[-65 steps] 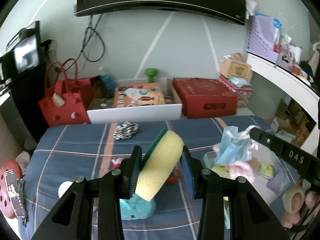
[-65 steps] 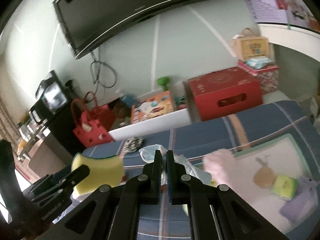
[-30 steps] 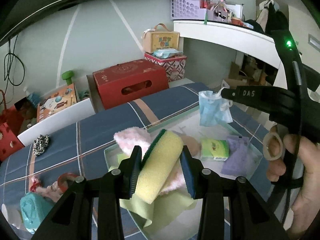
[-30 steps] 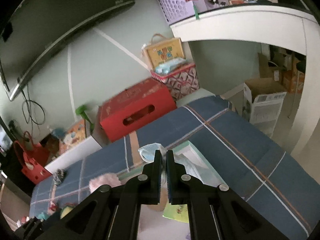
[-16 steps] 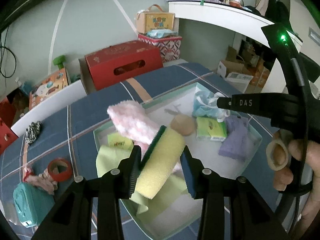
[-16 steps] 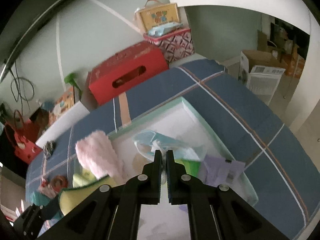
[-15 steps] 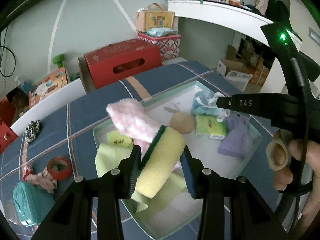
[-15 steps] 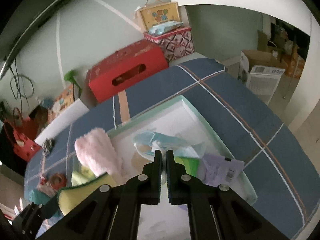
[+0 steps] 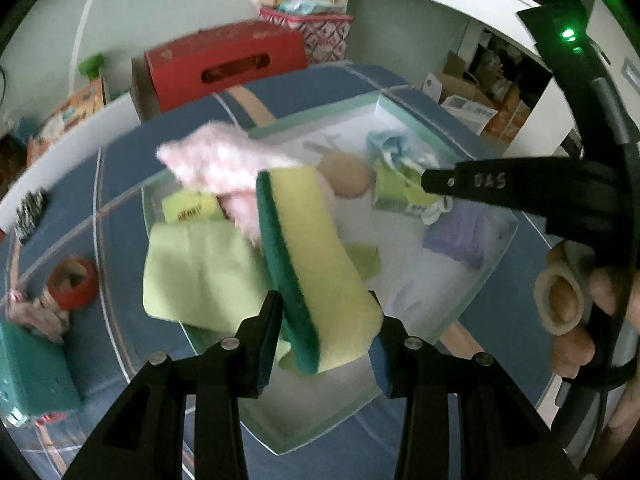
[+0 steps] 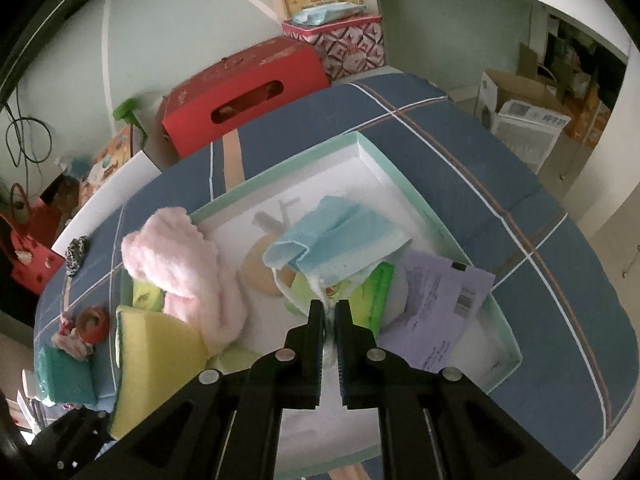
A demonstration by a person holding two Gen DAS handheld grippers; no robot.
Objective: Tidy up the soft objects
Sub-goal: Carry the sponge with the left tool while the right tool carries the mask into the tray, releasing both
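Observation:
My left gripper (image 9: 324, 320) is shut on a yellow sponge with a green scrub side (image 9: 316, 264) and holds it over the near left part of the pale green tray (image 9: 500, 248); the sponge also shows in the right wrist view (image 10: 156, 364). My right gripper (image 10: 329, 314) is shut on the ear loop of a blue face mask (image 10: 340, 240), which lies in the tray (image 10: 400, 164). In the tray lie a pink fluffy cloth (image 10: 188, 276), a green cloth (image 9: 200, 272), a purple packet (image 10: 436, 304) and a green tissue pack (image 10: 376, 296).
A red box (image 10: 248, 92) stands at the far edge of the blue plaid cover. A red tape roll (image 9: 74, 282) and a teal case (image 9: 32, 372) lie left of the tray. A patterned scrunchie (image 10: 76, 252) lies farther back.
Both grippers have come lower over the tray. The sponge now hangs just above the green cloth, and the mask has come down to rest among the things in the tray.

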